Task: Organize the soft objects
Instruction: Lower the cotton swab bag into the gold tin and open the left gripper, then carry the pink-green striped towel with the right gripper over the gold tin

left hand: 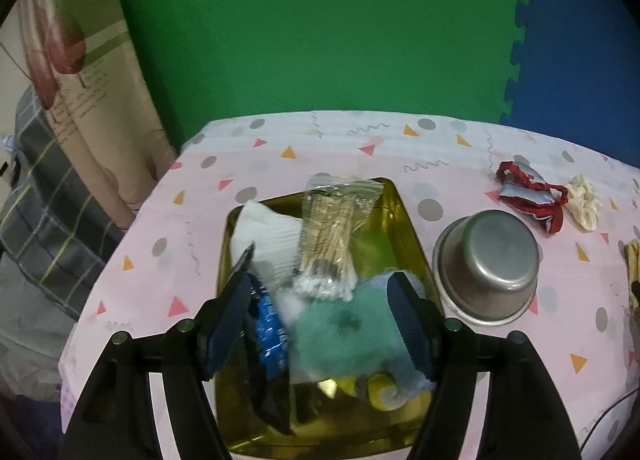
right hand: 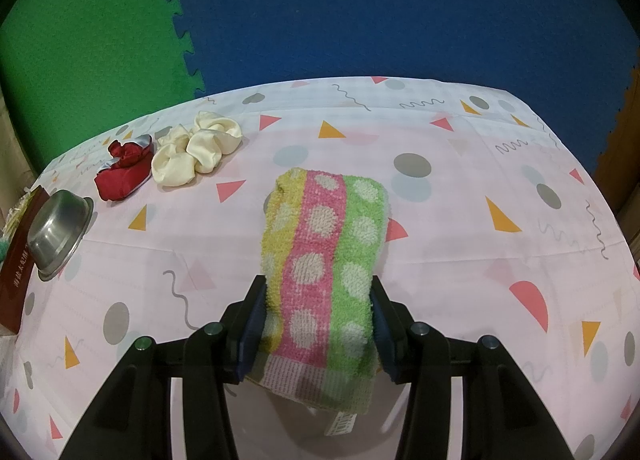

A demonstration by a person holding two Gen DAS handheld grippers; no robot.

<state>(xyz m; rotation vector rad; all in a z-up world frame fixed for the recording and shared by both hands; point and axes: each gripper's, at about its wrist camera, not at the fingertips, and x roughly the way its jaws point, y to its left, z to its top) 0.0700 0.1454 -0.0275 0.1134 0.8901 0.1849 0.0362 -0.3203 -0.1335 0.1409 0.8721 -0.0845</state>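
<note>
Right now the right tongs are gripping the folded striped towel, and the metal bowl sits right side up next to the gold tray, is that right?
Not quite. The metal bowl is upside down, base up, as the left wrist view shows. The rest holds: it sits beside the gold tray, and the right tongs grip the folded striped towel.

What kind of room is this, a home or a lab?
Probably a home room set up for recording: a patterned tablecloth, foam puzzle mats as a backdrop, and plaid bedding beside the table.
</note>
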